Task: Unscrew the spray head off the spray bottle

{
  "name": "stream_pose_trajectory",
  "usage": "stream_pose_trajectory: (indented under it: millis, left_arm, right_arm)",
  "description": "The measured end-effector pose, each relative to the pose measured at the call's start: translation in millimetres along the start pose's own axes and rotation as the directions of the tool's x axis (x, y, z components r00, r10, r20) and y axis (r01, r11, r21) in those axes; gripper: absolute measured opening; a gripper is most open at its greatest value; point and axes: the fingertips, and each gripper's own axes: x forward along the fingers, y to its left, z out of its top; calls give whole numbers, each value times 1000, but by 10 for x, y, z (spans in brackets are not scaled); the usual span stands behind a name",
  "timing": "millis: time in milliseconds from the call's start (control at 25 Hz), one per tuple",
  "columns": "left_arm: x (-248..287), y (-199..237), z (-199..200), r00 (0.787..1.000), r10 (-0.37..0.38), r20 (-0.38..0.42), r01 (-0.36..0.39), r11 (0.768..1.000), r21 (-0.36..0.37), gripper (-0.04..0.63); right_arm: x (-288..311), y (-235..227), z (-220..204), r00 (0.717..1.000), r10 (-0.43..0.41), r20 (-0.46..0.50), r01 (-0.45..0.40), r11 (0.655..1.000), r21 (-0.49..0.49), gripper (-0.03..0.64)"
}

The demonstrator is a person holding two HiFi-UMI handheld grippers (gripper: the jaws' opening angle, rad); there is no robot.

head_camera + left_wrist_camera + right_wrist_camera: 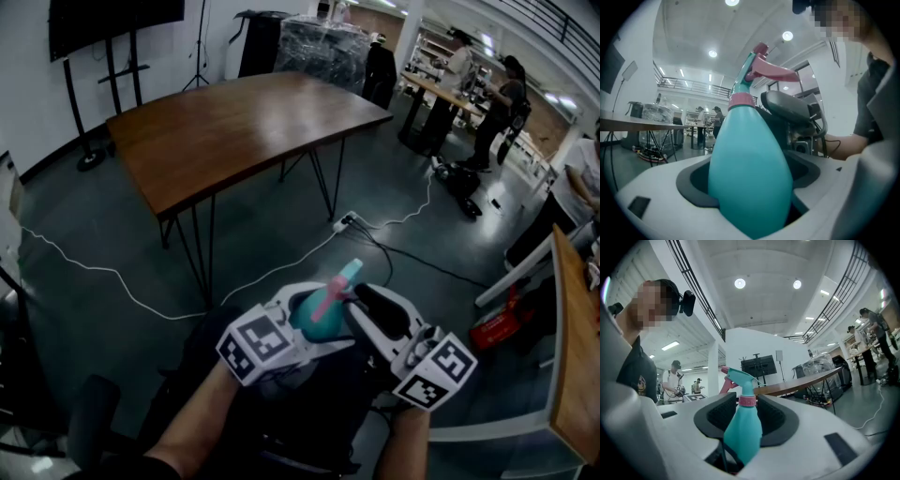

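Observation:
A teal spray bottle [312, 317] with a pink collar and a teal-and-pink spray head [339, 281] is held up in front of me, above the floor. My left gripper [319, 323] is shut on the bottle's fat body [750, 173], which fills the space between its dark pads. The spray head [761, 70] tilts up and away. My right gripper [364, 305] comes in from the right at the bottle's neck. In the right gripper view the pink collar [747, 401] stands between the wide-set pads with a gap on each side, so my right gripper [746, 420] is open.
A large wooden table [234, 122] stands ahead on thin black legs. White cables [122, 281] and a power strip [345, 222] lie on the dark floor. Another tabletop edge [574, 356] and a red object [497, 328] are at the right. People [497, 103] stand far back right.

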Motion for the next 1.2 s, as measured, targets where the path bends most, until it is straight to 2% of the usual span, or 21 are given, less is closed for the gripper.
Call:
stream_pose_trajectory:
  millis: [200, 400, 800, 1200]
  left_arm:
    - [23, 58, -34, 998, 61, -26, -60, 998, 30, 428]
    - [24, 37, -60, 998, 48, -41, -46, 998, 46, 428]
    - [-18, -177, -12, 993, -111, -35, 112, 993, 32, 428]
    - [-110, -447, 44, 958, -287, 5, 287, 958, 10, 428]
  right_arm:
    - [114, 21, -26, 997, -69, -39, 67, 996, -52, 155]
    - [106, -6, -53, 996, -80, -49, 77, 995, -57, 137]
    - [-2, 66, -16, 997, 73, -22, -73, 997, 11, 133]
    - [-102, 217, -1, 973, 228, 23, -229, 973, 39, 133]
